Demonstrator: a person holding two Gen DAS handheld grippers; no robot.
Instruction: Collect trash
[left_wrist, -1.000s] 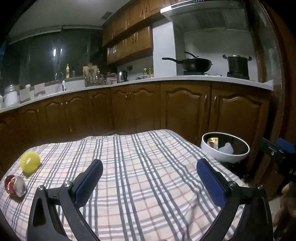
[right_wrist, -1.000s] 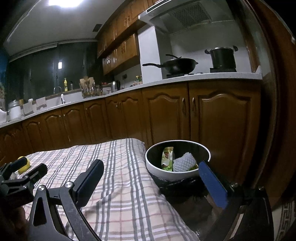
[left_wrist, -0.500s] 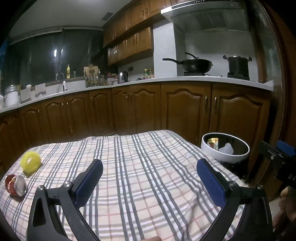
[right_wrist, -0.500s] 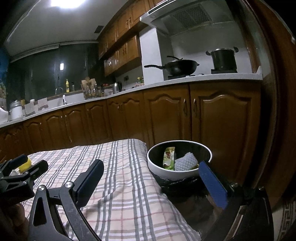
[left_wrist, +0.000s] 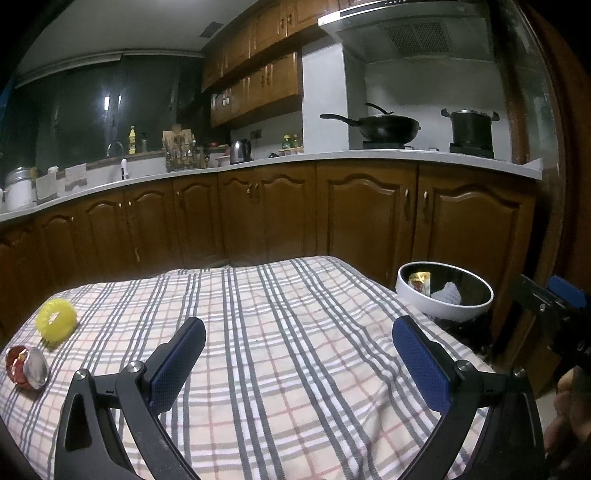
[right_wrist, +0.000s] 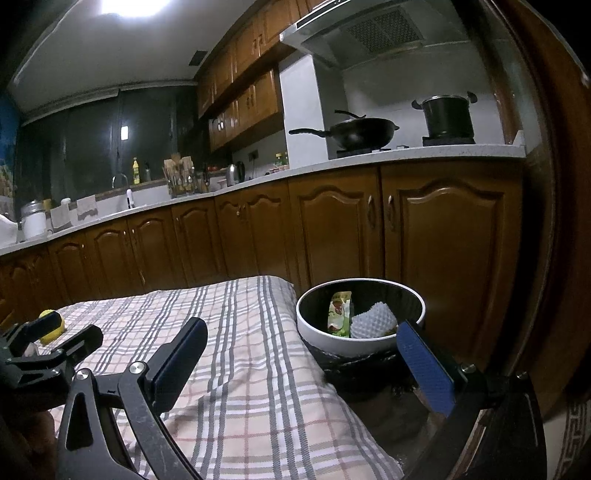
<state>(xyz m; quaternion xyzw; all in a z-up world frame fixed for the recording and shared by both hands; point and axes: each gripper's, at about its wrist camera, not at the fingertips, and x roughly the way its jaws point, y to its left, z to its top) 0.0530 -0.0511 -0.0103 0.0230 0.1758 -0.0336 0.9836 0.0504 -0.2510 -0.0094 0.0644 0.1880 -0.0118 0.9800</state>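
1. Plaid cloth in grey, white and pink stripes (left_wrist: 295, 332) covers the table; dark wooden kitchen cabinets (left_wrist: 362, 214) run behind it.
2. Left gripper (left_wrist: 298, 341) hovers over the middle of the cloth; jaws spread wide, nothing between the blue pads.
3. Right gripper (right_wrist: 303, 341) sits over the table's right edge; jaws also wide and empty; its right finger overlaps the bin rim in view.
4. Round white-rimmed trash bin with black liner (right_wrist: 314, 328) stands just beside the table's right edge; inside lie a green snack wrapper (right_wrist: 339, 308) and a white foam fruit net (right_wrist: 373, 319).
5. Yellow ring-shaped foam piece (left_wrist: 56, 318) lies on the cloth at far left; a red and silver crumpled wrapper (left_wrist: 26, 367) lies near it, closer to the camera; both well apart from the bin.
6. Black wok (left_wrist: 384, 127) and black pot (left_wrist: 470, 127) sit on the stove at the back.
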